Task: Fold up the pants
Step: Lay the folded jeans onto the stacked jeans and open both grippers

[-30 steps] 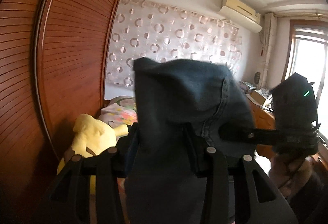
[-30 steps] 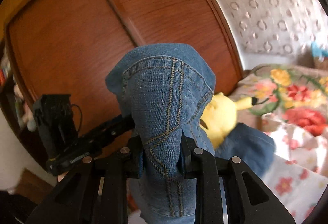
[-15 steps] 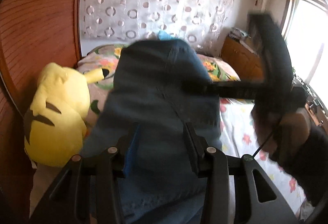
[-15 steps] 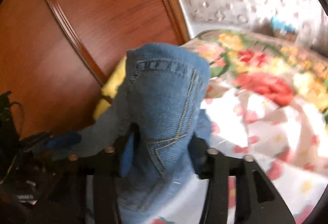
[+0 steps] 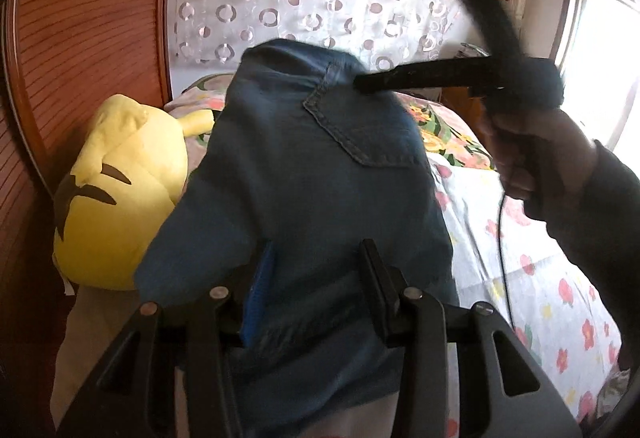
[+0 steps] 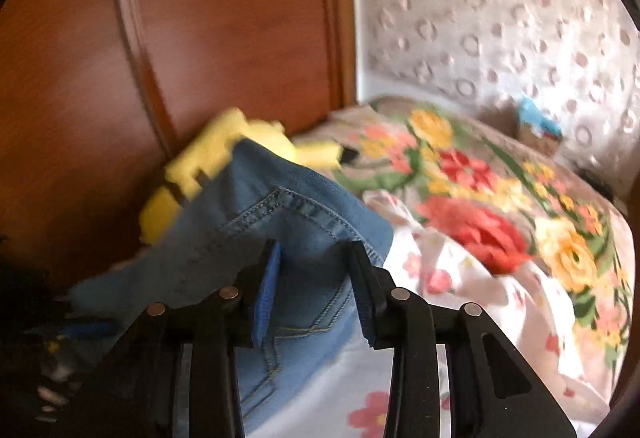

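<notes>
**Jeans held over the bed by both tools**

Your left tool (image 5: 312, 298) is clamped on a fold of the denim pants (image 5: 304, 165); the cloth rises from the jaws toward 12 o'clock, a back pocket showing at 1 o'clock. Your right tool (image 6: 316, 290) has the same pants (image 6: 280, 222) between its jaws, which are closing; the pads look slightly clear of the cloth, so the grip there seems loose. In the left view, your right hand (image 5: 536, 157) sits at 2 o'clock, its tool reaching across to the garment's top edge.

The pants hang just above the floral bed sheet (image 6: 460, 266), their long axis running roughly from 8 to 2 o'clock in the right view. A yellow plush toy (image 5: 120, 189) lies at 9 o'clock, touching or just behind the denim. No containers are visible.
</notes>
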The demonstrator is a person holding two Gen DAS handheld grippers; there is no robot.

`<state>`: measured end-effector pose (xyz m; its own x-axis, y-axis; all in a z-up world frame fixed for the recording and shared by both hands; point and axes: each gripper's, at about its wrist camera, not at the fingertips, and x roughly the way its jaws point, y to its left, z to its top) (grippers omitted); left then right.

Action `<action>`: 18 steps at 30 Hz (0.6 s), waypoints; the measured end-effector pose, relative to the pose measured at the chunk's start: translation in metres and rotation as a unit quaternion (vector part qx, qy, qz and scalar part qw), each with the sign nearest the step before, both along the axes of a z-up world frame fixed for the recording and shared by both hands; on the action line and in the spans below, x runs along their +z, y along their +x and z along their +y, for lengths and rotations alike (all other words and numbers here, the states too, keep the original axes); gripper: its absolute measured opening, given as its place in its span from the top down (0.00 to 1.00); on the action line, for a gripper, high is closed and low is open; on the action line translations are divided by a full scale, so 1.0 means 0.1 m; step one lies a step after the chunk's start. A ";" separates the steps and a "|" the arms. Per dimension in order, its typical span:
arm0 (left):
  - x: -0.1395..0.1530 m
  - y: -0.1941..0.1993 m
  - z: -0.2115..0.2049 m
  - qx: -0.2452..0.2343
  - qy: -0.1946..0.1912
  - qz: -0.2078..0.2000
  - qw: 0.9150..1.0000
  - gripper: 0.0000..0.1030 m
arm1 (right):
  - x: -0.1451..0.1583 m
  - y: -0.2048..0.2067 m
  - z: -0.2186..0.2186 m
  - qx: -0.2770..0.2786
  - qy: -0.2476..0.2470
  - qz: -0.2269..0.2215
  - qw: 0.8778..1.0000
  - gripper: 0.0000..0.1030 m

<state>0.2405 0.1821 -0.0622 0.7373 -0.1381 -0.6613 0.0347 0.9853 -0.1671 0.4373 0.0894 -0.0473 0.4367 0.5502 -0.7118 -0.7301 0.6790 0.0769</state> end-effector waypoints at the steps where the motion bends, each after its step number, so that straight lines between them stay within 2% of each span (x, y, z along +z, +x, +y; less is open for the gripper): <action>1: 0.00 0.00 0.00 0.000 0.002 0.000 1.000 0.60 | -0.03 0.02 -0.04 -0.004 0.002 0.008 1.000 0.67; 5: 0.03 -0.01 0.01 0.003 -0.001 0.007 1.000 0.60 | 0.02 -0.07 -0.15 -0.025 0.010 0.014 1.000 0.67; 7: 0.07 -0.02 0.01 0.008 0.004 0.008 1.000 0.60 | 0.09 -0.16 -0.21 -0.034 0.010 0.003 0.999 0.67; 18: 0.50 -0.38 -0.28 0.002 0.023 -0.033 0.999 0.60 | 0.65 -1.18 -0.98 -0.057 0.043 -0.047 0.996 0.65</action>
